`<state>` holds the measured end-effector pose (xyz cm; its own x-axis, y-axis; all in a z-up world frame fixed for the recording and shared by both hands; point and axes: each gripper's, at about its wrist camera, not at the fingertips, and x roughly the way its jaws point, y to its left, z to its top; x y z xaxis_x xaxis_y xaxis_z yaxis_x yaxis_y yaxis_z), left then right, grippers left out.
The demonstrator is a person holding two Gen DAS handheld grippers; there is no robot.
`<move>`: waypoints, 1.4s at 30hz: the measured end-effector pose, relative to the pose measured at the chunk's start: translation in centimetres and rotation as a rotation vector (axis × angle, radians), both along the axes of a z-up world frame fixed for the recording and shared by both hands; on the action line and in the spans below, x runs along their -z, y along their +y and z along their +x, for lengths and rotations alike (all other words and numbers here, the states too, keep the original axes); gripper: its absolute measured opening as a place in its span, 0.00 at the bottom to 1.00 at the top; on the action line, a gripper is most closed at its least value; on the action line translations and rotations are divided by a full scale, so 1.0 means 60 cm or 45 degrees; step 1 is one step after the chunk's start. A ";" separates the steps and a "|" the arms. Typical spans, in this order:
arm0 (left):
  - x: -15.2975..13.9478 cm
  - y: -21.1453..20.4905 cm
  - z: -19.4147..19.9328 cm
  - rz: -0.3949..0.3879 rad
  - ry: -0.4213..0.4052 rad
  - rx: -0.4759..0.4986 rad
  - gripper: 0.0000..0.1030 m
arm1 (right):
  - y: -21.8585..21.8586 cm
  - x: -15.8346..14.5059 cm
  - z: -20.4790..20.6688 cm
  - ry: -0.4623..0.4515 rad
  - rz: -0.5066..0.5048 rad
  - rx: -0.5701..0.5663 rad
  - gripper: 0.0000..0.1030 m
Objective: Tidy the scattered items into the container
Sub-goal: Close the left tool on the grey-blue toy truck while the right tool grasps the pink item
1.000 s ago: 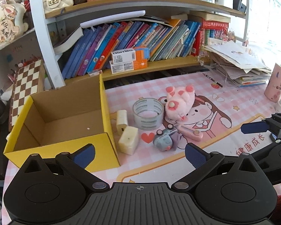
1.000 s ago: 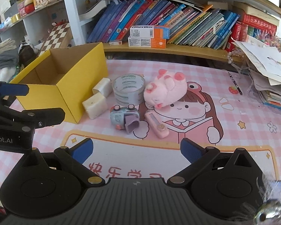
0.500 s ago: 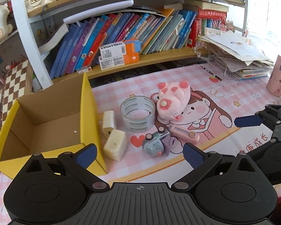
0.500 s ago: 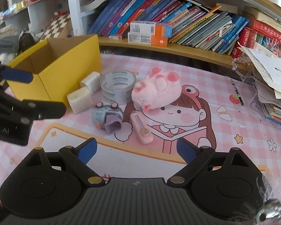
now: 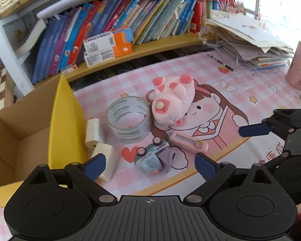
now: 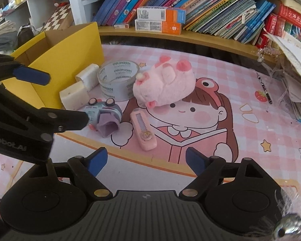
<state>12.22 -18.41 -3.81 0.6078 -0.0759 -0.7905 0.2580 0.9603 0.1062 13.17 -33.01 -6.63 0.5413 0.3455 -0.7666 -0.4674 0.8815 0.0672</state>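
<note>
Closing slowly with nothing yet between its jaws, the left gripper (image 5: 150,165) stands wide above the small toy car (image 5: 150,158), which lies on its side at twelve o'clock just ahead of the fingertips. The right gripper (image 6: 146,160) is likewise narrowing on empty air, its gap still broad, with the pink utility knife (image 6: 143,130) just ahead at twelve o'clock and not touched. Outward from the car in the left wrist view, two pale foam blocks (image 5: 104,160) sit at nine o'clock, touching or nearly touching the wall of the yellow cardboard box (image 5: 64,124); the roll of clear tape (image 5: 128,118) stands at eleven o'clock, and the pink plush toy (image 5: 172,98) lies at one o'clock, against the tape. The box is open and looks empty as far as its floor shows, so the tidying appears to be at its first step: both hands reaching for a first pick, no item lifted. The next move probably calls for each claw to descend until its pads straddle its target, the left on the car and the right on the knife, then squeeze and carry toward the box at ten o'clock. Care seems needed with the knife, which lies flat on the pink desk mat (image 6: 250,80) and offers little height to pinch.
</note>
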 end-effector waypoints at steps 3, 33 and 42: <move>0.012 -0.004 0.011 0.004 0.028 0.007 0.90 | 0.002 0.011 0.007 0.023 0.006 -0.013 0.77; 0.074 -0.001 0.081 0.004 0.126 -0.021 0.82 | 0.033 0.051 0.067 0.017 -0.048 -0.076 0.51; 0.083 0.004 0.092 -0.020 0.142 -0.024 0.80 | 0.040 0.057 0.074 0.001 -0.059 -0.098 0.46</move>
